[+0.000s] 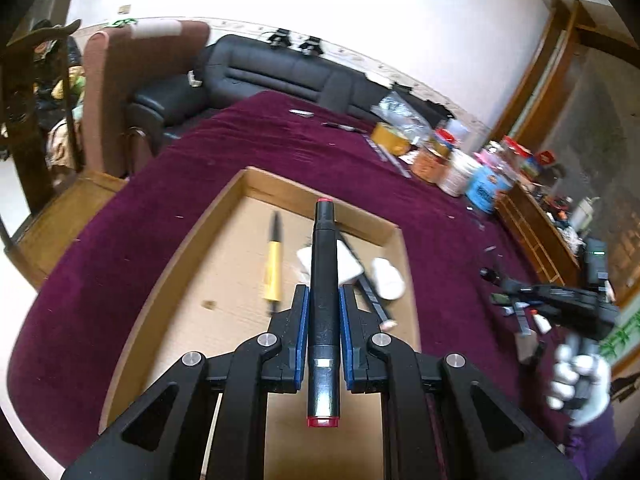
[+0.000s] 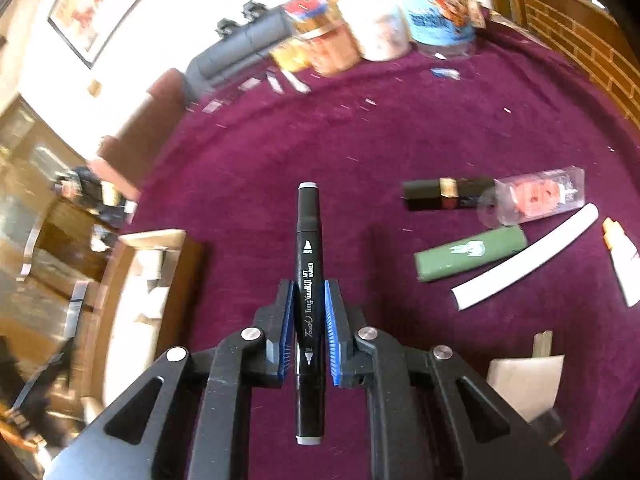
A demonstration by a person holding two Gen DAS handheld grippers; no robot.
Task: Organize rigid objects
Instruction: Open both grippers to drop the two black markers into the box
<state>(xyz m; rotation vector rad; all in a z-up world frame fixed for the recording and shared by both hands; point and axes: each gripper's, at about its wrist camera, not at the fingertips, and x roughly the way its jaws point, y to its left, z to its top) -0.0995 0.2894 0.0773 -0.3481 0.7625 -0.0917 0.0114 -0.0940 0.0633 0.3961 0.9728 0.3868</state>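
The left tongs [image 1: 324, 312] are clamped on a black marker with red end caps [image 1: 324, 280], their blue pads pressed to its barrel, and it points straight ahead above the open cardboard tray [image 1: 168, 280]. In that tray lie a yellow-and-black pen [image 1: 274, 264] toward the left wall, and white pieces [image 1: 386, 278] and a dark stick [image 1: 374, 300] near the far right corner. The tray rests on the bench, which is covered with a maroon cloth [image 1: 120, 220].

The right tongs [image 2: 307, 312] grip a black art marker with grey caps [image 2: 307, 264] in the same lengthwise way, above bare cloth. Toward the bench's right edge lie a green tube [image 2: 470, 254], a white strip [image 2: 528, 256], a black-and-gold lipstick case [image 2: 448, 192] and a clear packet with pink contents [image 2: 538, 200]. Jars and tubs [image 2: 384, 20] crowd the far edge.
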